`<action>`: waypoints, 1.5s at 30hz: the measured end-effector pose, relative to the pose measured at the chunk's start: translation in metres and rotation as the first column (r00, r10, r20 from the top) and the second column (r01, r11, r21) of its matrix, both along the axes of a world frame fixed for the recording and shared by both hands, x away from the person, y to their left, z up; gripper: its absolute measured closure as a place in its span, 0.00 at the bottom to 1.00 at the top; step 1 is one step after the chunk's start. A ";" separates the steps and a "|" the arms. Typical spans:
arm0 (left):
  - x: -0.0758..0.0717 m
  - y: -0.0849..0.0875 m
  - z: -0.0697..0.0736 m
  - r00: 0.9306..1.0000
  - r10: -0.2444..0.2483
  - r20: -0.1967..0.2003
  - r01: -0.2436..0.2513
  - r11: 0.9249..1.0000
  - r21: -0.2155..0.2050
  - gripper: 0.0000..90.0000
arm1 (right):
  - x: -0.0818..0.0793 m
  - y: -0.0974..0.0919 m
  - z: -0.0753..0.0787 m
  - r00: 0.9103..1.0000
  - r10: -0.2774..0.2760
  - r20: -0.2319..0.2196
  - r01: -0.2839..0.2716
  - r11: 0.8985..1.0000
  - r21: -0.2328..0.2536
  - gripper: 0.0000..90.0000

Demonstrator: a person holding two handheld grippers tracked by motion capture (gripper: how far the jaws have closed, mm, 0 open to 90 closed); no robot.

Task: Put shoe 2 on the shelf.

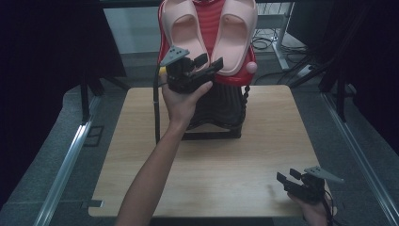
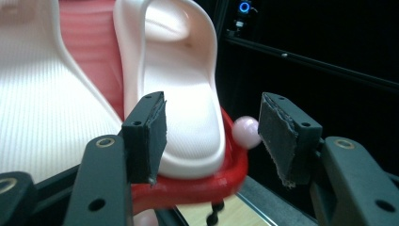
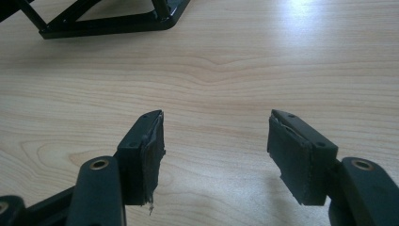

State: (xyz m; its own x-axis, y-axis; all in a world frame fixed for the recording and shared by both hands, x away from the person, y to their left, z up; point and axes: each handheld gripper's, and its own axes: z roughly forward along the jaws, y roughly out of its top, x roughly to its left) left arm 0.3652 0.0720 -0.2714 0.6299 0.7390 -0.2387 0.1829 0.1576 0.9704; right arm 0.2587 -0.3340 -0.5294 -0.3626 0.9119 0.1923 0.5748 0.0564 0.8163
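Two pink slippers lie side by side on a tilted red tray (image 1: 209, 23) that sits on a black stand (image 1: 221, 108). My left gripper (image 1: 211, 61) is raised to the lower edge of the tray, at the heel of the right slipper (image 1: 237, 33). In the left gripper view that slipper's heel (image 2: 183, 94) lies just beyond the gap of my left gripper (image 2: 211, 136), whose jaws are open and do not press on it. The left slipper (image 1: 186, 30) lies beside it. My right gripper (image 1: 287, 175) rests open near the table's front right corner, nothing between its jaws (image 3: 216, 150).
A small pink ball (image 1: 251, 68) sticks out at the tray's lower right corner (image 2: 247, 132). A black beaded cord (image 1: 246, 96) hangs beside the stand. The wooden table (image 1: 211, 165) lies bare in front of the stand's base (image 3: 108, 23). Dark curtains and metal rails flank the table.
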 end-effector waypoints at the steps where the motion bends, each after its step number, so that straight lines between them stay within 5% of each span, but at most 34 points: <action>1: -0.003 0.002 -0.004 1.000 -0.004 0.002 0.004 1.000 -0.014 0.47 | 0.000 0.001 0.000 1.000 0.000 0.000 0.000 1.000 -0.002 0.41; 16: -0.044 0.022 -0.066 1.000 -0.025 -0.003 0.025 0.999 -0.030 0.47 | 0.000 0.003 -0.003 1.000 0.009 -0.007 -0.009 1.000 -0.011 0.41; 26: -0.061 0.034 -0.118 0.999 -0.027 -0.038 0.029 0.999 0.034 0.47 | 0.001 0.005 -0.004 1.000 0.013 -0.009 -0.013 1.000 -0.017 0.40; 34: -0.079 0.049 -0.166 0.993 -0.035 -0.110 0.040 0.998 0.046 0.46 | 0.000 0.006 -0.004 1.000 0.015 -0.008 -0.016 1.000 -0.017 0.40; 45: -0.101 0.071 -0.228 0.977 -0.013 -0.215 0.043 0.990 0.136 0.44 | 0.002 0.005 -0.006 1.000 0.009 -0.019 -0.009 1.000 -0.013 0.40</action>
